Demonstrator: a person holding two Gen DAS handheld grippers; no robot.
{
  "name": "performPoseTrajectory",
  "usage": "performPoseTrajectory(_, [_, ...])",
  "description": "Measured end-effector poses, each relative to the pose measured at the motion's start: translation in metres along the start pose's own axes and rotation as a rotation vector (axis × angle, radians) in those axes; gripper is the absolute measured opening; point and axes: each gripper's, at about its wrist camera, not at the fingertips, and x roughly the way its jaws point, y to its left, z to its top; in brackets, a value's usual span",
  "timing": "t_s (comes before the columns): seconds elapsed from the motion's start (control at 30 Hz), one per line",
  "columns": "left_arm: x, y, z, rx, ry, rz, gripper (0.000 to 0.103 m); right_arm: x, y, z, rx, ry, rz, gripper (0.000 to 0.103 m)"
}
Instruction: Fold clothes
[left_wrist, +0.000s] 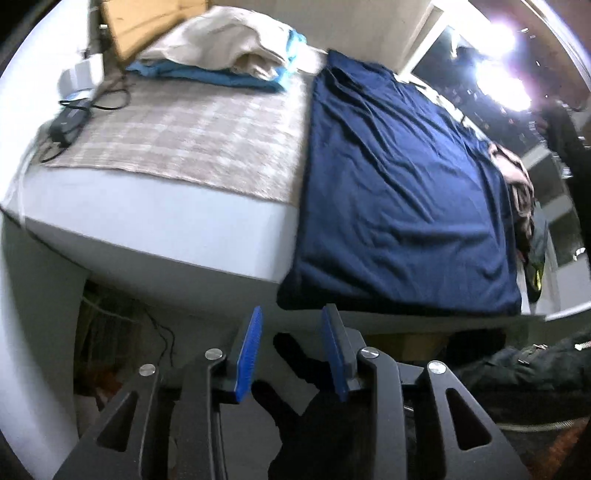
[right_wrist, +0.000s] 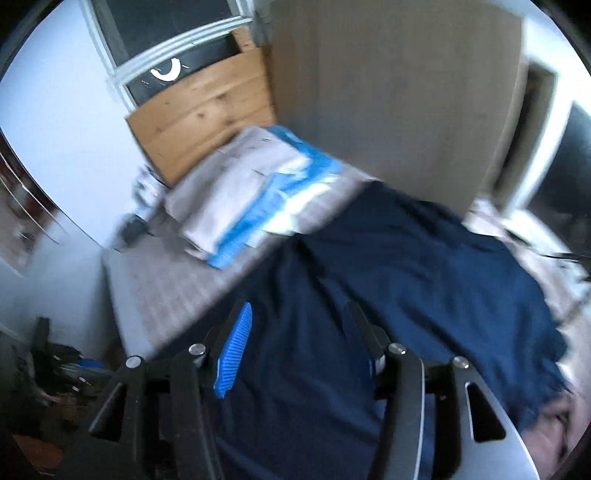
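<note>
Left wrist view: left gripper (left_wrist: 291, 317) partly open, nothing between blue pads, hanging off bed edge. Navy garment (left_wrist: 402, 192) spread flat just ahead and right of tips; plaid cover (left_wrist: 184, 136) ahead left.

Right wrist view, blurred: right gripper (right_wrist: 299, 314) parted, above navy garment (right_wrist: 406, 273); grip on fabric impossible to tell. Folded pile (right_wrist: 236, 184) ahead left.

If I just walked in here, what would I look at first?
Probably the big navy blue garment spread across the right side of the bed, its near edge hanging over the mattress. Next, the wooden headboard at the far end, with a heap of beige and blue bedding in front of it. Near the camera, the left gripper hangs by the bed's edge, jaws apart and empty.
</note>
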Motion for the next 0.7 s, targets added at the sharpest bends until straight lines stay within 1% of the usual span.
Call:
performPoseTrajectory(0.07, [0.018,-0.003,0.002,0.007,0.020,0.009,0.033,-0.014,0.003,-0.012,-0.015,-0.002,-0.071,0.051])
performPoseTrajectory(0.13, [0.035,-0.004,0.003,-0.004,0.041,0.012,0.033,-0.018,0.002,-0.014,-0.018,-0.003,-0.087,0.051])
performPoseTrajectory(0.2, [0.046,-0.003,0.007,-0.037,0.039,0.013,0.033,-0.016,0.001,-0.011,-0.030,0.000,-0.096,0.051])
performPoseTrajectory(0.23, [0.049,-0.003,0.009,-0.058,0.040,0.013,0.033,-0.012,-0.002,-0.006,-0.042,0.006,-0.100,0.051])
performPoseTrajectory(0.27, [0.051,-0.002,0.011,-0.080,0.042,0.012,0.036,-0.005,-0.006,0.003,-0.052,0.013,-0.096,0.051])
performPoseTrajectory(0.33, [0.055,-0.003,0.013,-0.115,0.045,0.018,0.042,0.014,-0.016,0.022,-0.055,0.022,-0.068,0.051])
performPoseTrajectory(0.37, [0.055,-0.005,0.013,-0.125,0.045,0.026,0.042,0.025,-0.020,0.032,-0.052,0.027,-0.051,0.051])
performPoseTrajectory(0.43, [0.054,-0.009,0.012,-0.155,0.033,0.040,0.042,0.054,-0.028,0.052,-0.055,0.047,-0.044,0.051])
performPoseTrajectory(0.5, [0.053,-0.011,0.013,-0.191,0.021,0.052,0.040,0.096,-0.033,0.076,-0.085,0.075,-0.080,0.051])
performPoseTrajectory(0.53, [0.053,-0.012,0.012,-0.207,0.016,0.064,0.039,0.119,-0.037,0.087,-0.065,0.096,-0.080,0.051])
performPoseTrajectory(0.6, [0.055,-0.014,0.009,-0.238,0.007,0.093,0.034,0.166,-0.047,0.109,-0.022,0.137,-0.077,0.051])
performPoseTrajectory(0.63, [0.056,-0.015,0.008,-0.253,0.002,0.107,0.026,0.190,-0.052,0.117,0.019,0.164,-0.070,0.051])
performPoseTrajectory(0.67, [0.056,-0.016,0.006,-0.264,-0.001,0.115,0.024,0.213,-0.058,0.125,0.062,0.191,-0.063,0.051])
performPoseTrajectory(0.7, [0.055,-0.016,0.005,-0.274,-0.004,0.116,0.022,0.227,-0.059,0.127,0.078,0.212,-0.074,0.051])
